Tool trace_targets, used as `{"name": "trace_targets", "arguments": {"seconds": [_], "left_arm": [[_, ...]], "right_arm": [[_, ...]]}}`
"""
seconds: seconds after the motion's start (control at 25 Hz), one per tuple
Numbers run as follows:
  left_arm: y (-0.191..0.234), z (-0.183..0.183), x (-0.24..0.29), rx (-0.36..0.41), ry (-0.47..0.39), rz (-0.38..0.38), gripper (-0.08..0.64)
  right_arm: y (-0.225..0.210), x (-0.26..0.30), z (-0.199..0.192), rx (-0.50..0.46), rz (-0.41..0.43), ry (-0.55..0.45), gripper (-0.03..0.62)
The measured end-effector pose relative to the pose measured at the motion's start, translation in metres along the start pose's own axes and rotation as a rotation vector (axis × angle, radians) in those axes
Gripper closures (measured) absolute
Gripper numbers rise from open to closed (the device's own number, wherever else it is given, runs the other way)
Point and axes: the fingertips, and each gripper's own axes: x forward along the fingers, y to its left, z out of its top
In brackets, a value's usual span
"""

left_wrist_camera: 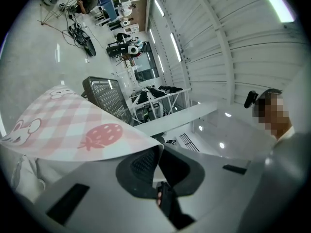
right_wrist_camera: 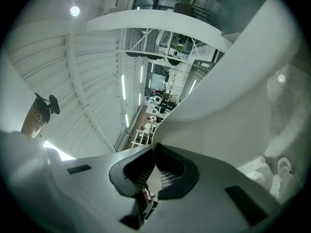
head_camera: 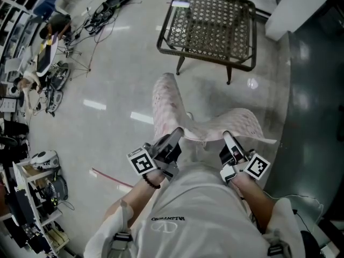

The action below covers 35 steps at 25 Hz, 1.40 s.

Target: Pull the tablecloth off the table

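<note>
Your left gripper [head_camera: 173, 138] and right gripper [head_camera: 230, 140] are each clamped on an edge of the pink checked tablecloth [head_camera: 167, 104], close to your body. The cloth lies wholly on your side of the table [head_camera: 206, 58], sagging between the grippers, its long left fold reaching toward the table's near leg. The mesh tabletop is bare; no container is involved.

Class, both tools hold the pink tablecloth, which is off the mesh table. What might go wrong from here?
1. The left tool and the right tool each pinch only an edge of the tablecloth, so it may slip free.
2. Its long end hangs down near the table, where it could snag on a leg or get stepped on.
</note>
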Motion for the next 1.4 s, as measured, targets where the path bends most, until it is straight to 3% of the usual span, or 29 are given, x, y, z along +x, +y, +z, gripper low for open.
{"name": "trace_targets", "arguments": {"seconds": [1.4], "left_arm": [[-0.018,0.008,0.005,0.039,0.003,-0.044,0.555]], "right_arm": [[0.015,0.0,0.001,0.002,0.008,-0.005,0.577]]}}
